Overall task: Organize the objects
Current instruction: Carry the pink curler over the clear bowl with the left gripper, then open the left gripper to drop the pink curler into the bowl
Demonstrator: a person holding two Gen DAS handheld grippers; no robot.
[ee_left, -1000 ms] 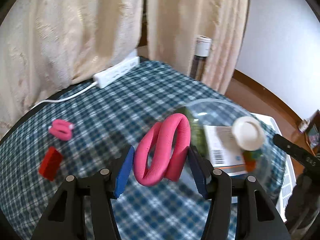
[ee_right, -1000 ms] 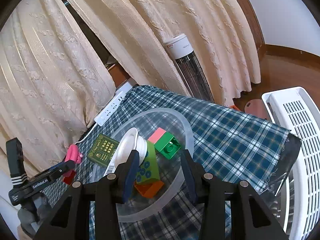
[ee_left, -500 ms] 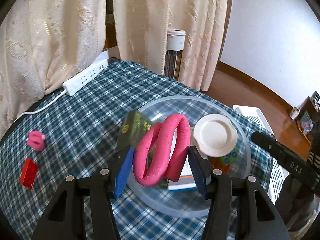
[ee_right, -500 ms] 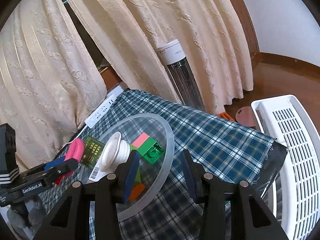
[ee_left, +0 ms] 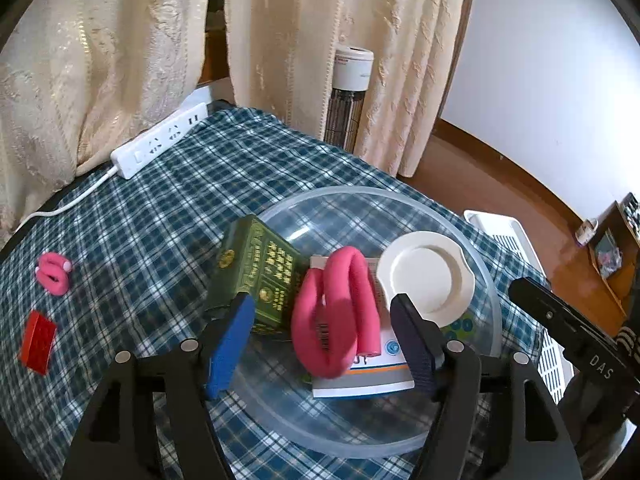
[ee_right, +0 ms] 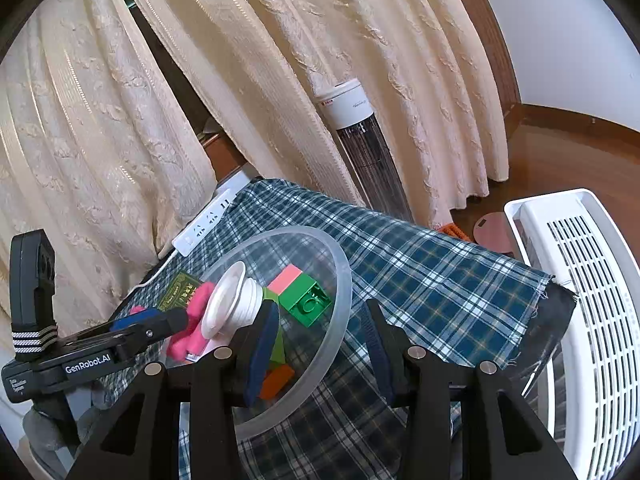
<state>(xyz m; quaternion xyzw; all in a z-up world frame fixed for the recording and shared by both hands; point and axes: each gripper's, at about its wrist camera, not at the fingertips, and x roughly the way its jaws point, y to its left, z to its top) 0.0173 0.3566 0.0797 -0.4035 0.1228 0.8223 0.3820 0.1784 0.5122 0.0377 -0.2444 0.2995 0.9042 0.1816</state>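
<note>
Released since the earlier frames, the pink foam curler (ee_left: 335, 312) is no longer pinched by the left gripper (ee_left: 324, 344), whose jaws are now spread wide with clear gaps on both sides of it. The curler is seen inside the clear plastic bowl (ee_left: 491, 304), lying over a white and blue box (ee_left: 368, 376), beside a green box (ee_left: 262, 274) that leans over the rim and a white lid (ee_left: 428, 278). A green toy brick (ee_right: 306, 298) and an orange brick (ee_right: 276, 380) are also held by the bowl. The right gripper (ee_right: 320, 352) is parked at the bowl's near rim with jaws apart and nothing between them.

The drop-off step is judged finished. Two items are left on the plaid tablecloth (ee_left: 168, 216): a smaller pink curler (ee_left: 53, 273) and a red brick (ee_left: 38, 342), well apart from the bowl. Next, the left gripper would need to be withdrawn, swung toward them, and closed on one.
</note>
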